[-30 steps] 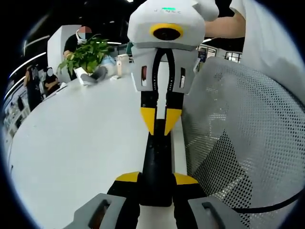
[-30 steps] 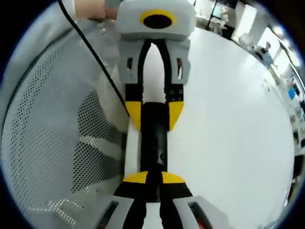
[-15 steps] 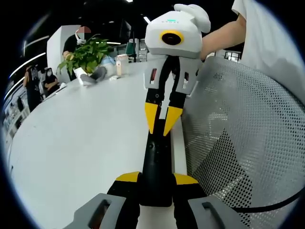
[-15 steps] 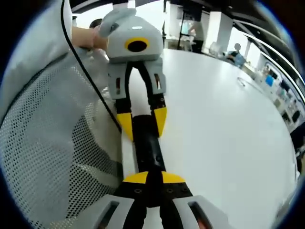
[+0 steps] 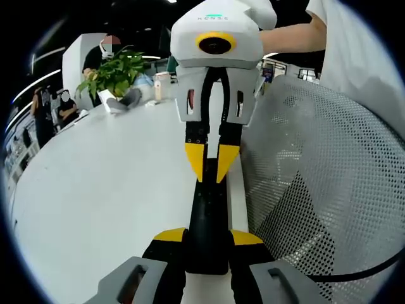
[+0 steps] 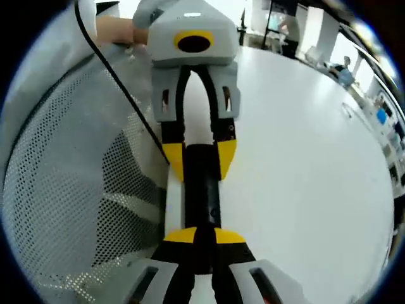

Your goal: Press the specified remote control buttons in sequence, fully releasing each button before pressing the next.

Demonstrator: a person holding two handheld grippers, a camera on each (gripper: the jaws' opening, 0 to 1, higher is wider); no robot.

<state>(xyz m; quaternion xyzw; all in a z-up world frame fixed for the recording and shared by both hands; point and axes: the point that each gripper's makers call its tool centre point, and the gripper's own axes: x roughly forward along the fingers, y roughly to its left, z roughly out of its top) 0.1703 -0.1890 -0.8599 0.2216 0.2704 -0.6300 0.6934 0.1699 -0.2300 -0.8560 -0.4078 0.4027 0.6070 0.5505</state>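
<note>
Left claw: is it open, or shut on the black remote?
Shut on it. In the left gripper view, the left claw presses its yellow tips against both sides of the black remote.

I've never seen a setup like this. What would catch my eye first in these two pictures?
First, a slim black remote control lying on the white table, gripped at one end by the left gripper, whose yellow-tipped jaws clamp its sides. The right gripper, white with yellow tips, points down at the remote's far end with its jaws almost together. Beside them spreads a white mesh chair back, and a leafy green plant stands far across the table.
</note>
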